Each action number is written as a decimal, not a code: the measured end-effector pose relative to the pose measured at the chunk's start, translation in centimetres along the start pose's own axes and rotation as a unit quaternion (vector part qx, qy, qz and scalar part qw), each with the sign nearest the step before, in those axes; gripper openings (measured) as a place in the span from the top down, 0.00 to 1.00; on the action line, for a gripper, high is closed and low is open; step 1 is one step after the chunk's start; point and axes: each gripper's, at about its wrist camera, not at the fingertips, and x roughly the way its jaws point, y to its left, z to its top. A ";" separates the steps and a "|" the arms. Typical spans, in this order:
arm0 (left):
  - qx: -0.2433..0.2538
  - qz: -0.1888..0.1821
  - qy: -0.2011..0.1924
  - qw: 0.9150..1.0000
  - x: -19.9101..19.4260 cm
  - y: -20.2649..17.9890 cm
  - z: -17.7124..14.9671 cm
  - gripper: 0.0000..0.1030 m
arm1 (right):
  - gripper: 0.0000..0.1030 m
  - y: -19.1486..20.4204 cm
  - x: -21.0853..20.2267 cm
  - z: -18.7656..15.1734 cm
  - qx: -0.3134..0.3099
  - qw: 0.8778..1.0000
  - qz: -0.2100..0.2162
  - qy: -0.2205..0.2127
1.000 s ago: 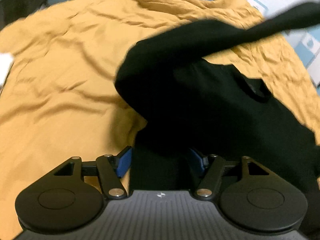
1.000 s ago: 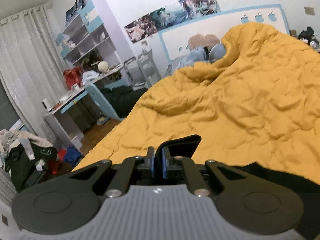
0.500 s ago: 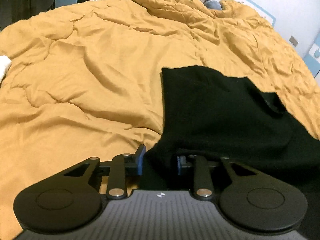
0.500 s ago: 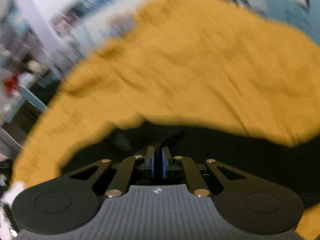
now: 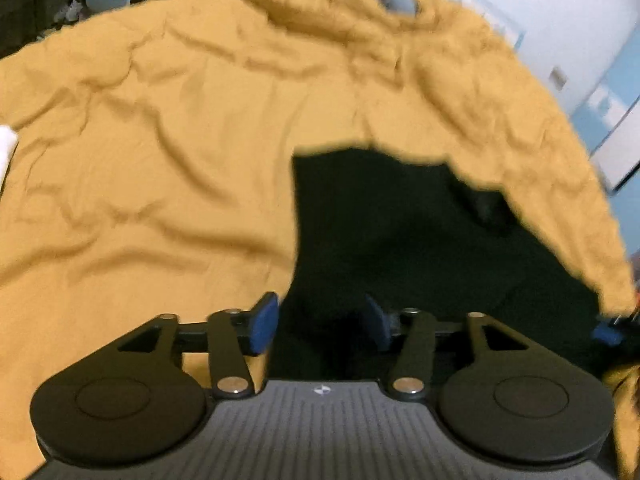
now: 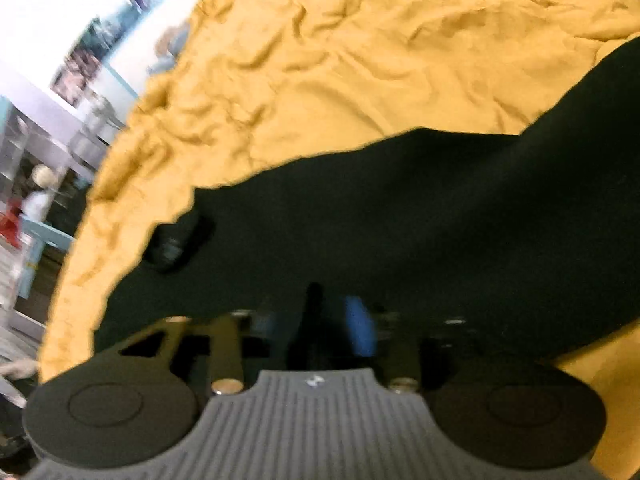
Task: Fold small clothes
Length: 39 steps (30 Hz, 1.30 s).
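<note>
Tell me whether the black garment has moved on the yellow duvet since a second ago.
Yes. The black garment had a flap lifted across the view; now it lies flat on the yellow duvet, folded down.

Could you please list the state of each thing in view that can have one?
black garment: lying folded on the blanket, not gripped.
left gripper: open, jaws just opened, cloth edge between them unpinched.
right gripper: open, jaws just opened over the garment.
yellow blanket: spread out, wrinkled.
</note>
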 end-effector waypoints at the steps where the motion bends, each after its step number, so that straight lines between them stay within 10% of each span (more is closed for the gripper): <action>1: -0.010 -0.005 -0.014 1.000 0.0 0.1 0.8 0.37 | 0.60 0.2 0.3 0.1 0.000 1.000 0.002 0.001; 8: -0.116 -0.003 -0.010 0.993 6.7 2.2 4.1 0.35 | 0.75 0.9 3.9 -0.6 -0.002 1.000 0.005 0.025; 11: -0.147 -0.009 0.007 0.989 9.8 3.1 3.6 0.54 | 0.97 1.5 4.7 -0.9 -0.022 0.999 0.008 0.031; 14: -0.155 -0.023 -0.015 0.987 10.7 3.1 3.4 0.91 | 0.99 2.3 3.9 -0.7 -0.046 0.999 0.016 0.012; 16: -0.147 -0.028 -0.039 0.988 10.0 2.9 3.7 0.97 | 1.00 3.0 3.0 -0.1 -0.058 0.998 0.024 -0.004; 20: -0.123 -0.048 -0.093 0.987 6.8 2.0 4.3 0.99 | 1.00 5.1 1.3 1.0 -0.119 0.991 0.018 -0.063; 28: -0.031 0.077 -0.064 0.994 8.2 -0.6 4.3 0.92 | 0.92 3.4 5.4 1.8 -0.103 0.992 -0.068 -0.035; 33: -0.011 0.078 -0.072 0.994 5.3 -0.7 4.3 0.83 | 0.92 0.7 0.0 1.7 -0.080 0.992 -0.063 -0.075; 39: 0.030 0.062 -0.079 0.994 1.9 -3.8 3.0 0.74 | 0.66 -5.4 -10.5 1.6 -0.029 0.985 -0.079 -0.149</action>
